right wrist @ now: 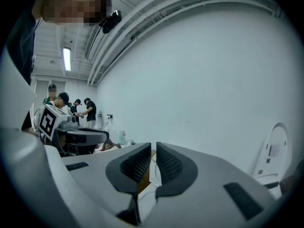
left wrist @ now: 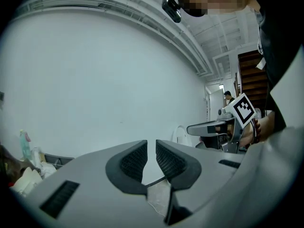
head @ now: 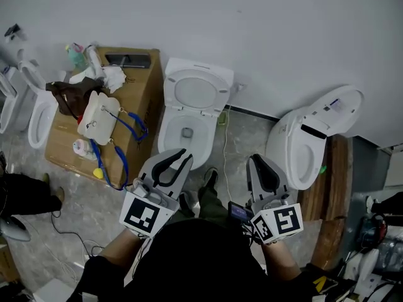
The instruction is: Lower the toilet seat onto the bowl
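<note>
Wall (head: pixel 283 30): plain white, behind everything
Cardboard box (head: pixel 141 106): just left of the toilet, cluttered on top
Bowl (head: pixel 167 137): white, open, between the box and a second toilet (head: pixel 296 150)
Toilet seat (head: pixel 196 72): raised, standing up at the wall behind the bowl
Left gripper (head: pixel 179 156): jaws pressed together, nothing between them, in front of the bowl
Right gripper (head: pixel 257 162): jaws likewise closed and empty, beside the left one

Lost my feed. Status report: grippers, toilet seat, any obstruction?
Shut and empty: left gripper, right gripper, short of the bowl. The toilet seat upright, not lowered. Cluttered box beside the bowl, not in the way.
</note>
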`<state>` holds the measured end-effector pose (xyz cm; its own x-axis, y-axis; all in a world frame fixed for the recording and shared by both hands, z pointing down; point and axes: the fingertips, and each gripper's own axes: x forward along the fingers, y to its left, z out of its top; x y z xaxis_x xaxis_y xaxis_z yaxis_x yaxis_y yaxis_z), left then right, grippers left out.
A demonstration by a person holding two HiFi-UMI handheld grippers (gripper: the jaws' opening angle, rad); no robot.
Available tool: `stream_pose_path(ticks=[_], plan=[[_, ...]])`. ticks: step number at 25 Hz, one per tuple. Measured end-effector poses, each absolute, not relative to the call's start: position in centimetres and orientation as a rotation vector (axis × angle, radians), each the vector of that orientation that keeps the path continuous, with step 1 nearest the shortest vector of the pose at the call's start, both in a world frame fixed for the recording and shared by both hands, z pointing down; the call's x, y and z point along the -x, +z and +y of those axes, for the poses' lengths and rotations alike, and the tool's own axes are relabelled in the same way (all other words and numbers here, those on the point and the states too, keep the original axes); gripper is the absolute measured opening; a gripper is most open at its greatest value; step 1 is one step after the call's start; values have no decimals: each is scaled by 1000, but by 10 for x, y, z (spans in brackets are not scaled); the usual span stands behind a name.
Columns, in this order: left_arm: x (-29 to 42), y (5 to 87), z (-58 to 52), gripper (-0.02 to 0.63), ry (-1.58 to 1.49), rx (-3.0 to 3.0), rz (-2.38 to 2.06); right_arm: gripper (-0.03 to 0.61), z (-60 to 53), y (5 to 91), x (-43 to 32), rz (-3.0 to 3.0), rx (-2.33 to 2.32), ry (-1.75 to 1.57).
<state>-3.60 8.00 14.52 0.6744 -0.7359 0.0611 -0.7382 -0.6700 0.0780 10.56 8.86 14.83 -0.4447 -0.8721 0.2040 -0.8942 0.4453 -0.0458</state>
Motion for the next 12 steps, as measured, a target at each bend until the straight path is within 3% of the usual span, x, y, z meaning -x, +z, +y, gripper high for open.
stream_pose_path(ticks=[12], plan=[[19,151,2,64,116,-2814,-1306,55,-11,179,-111,-2534,-1394,161]])
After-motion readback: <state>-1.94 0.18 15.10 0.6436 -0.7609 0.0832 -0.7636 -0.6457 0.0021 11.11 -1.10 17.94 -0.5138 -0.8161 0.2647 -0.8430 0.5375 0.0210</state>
